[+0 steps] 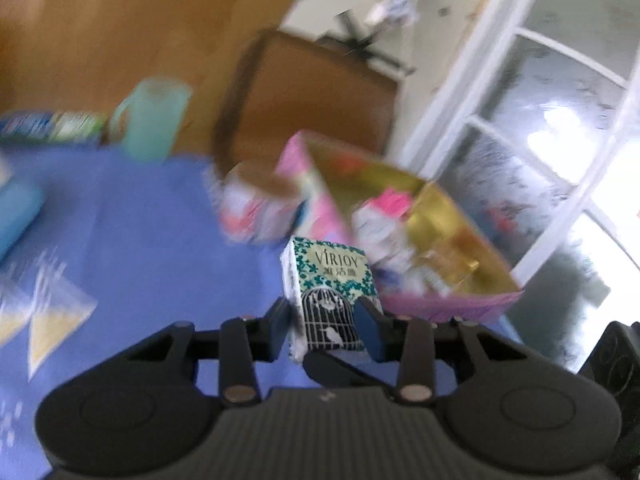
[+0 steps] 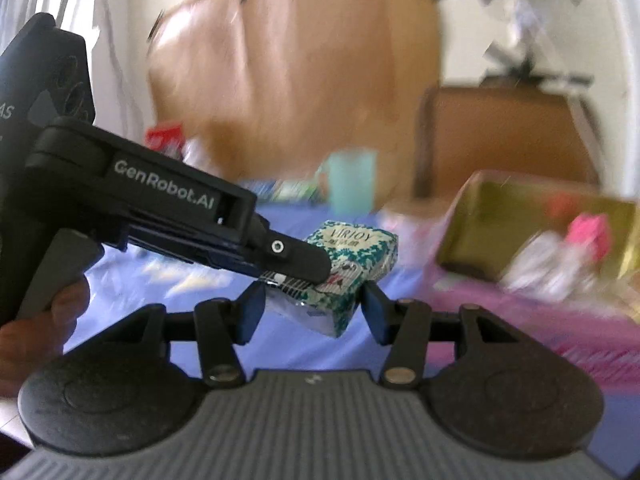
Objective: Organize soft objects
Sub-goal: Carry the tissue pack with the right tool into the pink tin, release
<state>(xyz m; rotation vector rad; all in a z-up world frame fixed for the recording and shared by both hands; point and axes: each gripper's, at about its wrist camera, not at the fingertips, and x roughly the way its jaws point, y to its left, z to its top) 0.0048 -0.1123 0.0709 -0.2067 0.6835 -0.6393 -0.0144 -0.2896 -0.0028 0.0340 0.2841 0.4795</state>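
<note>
Carrying step in hand: tissue pack [image 1: 326,298], green-and-white with a birdcage print, held clear of the blue worktop [image 1: 152,224] and just short of the open pink box [image 1: 404,236] with gold lining. Left tool [image 1: 326,330] clamped on the pack's lower end, pads pressed against both sides; seen from the right wrist view, same left tool [image 2: 320,272] reaching in from the left with the pack [image 2: 352,268] tilted at its tip. Right tool [image 2: 314,310] standing apart, pads either side of the pack's lower corner but not touching it, holding nothing. Box [image 2: 536,240] already containing other soft packets, pink and white, blurred. Green cup [image 1: 154,118] well behind, clear of the path. Judged next: pack to be lifted over the near box wall and released inside among the packets; right tool to be kept clear. Risk judged: soft wrapper slipping or catching on the wall edge.
</note>
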